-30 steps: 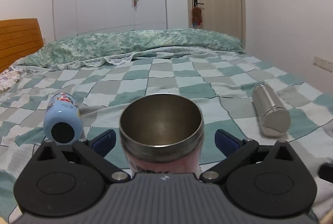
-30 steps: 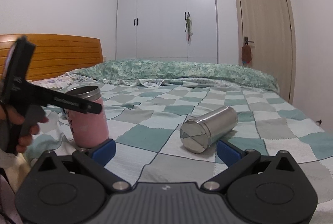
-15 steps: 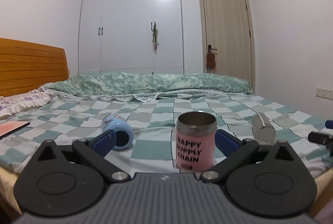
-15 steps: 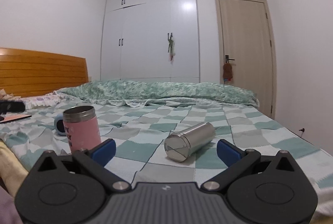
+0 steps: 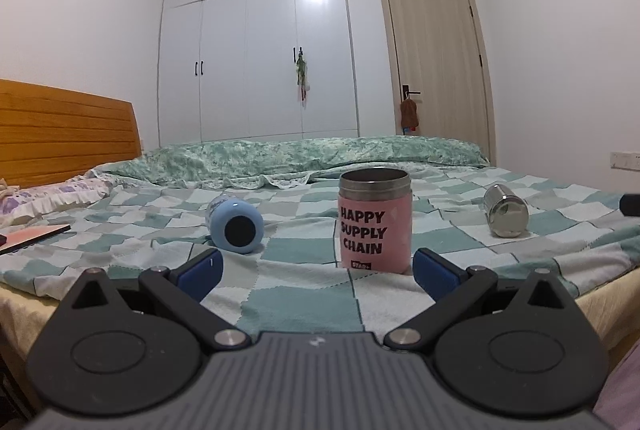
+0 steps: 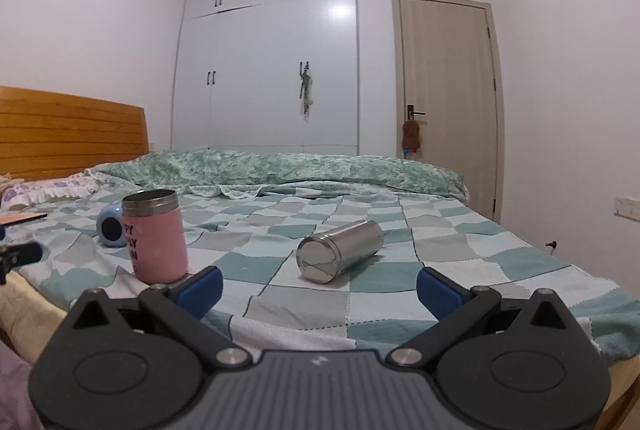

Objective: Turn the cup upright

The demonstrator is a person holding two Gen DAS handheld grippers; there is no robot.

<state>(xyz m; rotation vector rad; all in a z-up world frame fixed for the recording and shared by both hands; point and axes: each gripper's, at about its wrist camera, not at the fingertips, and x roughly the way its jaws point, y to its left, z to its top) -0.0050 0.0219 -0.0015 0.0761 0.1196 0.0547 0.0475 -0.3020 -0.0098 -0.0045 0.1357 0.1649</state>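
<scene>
Bed: I take the checked green-and-white bedspread (image 5: 304, 302) as my landmark; every thing below lies on it, and both of my tools hang off its near edge.

Pink cup: the pink cup (image 5: 375, 220), lettered HAPPY SUPPLY CHAIN, stands upright near the bed's near edge with its steel mouth up. From the right wrist view it sits toward the bed's left side (image 6: 155, 236). I judge this one done.

Steel cup: the steel cup (image 6: 340, 251) lies on its side toward the bed's right, its flat end facing my right tool. In the left view it is well to the right of the pink cup (image 5: 505, 211).

Blue cup: the blue cup (image 5: 236, 225) lies on its side to the left of the pink cup, round dark end toward me.

Left gripper: the left gripper (image 5: 316, 268) has its blue pads spread wide with nothing between them; the pink cup stands clear beyond the right pad.

Right gripper: the right gripper (image 6: 320, 288) is likewise spread wide and empty, short of the steel cup.

Step in hand: I judge I am between cups, with two not yet stood up.

Next move: I would reach the right tool forward over the steel cup, close across its body, then lift and turn it mouth-up. The soft bedding may let it tip, so I set it down flat.
</scene>
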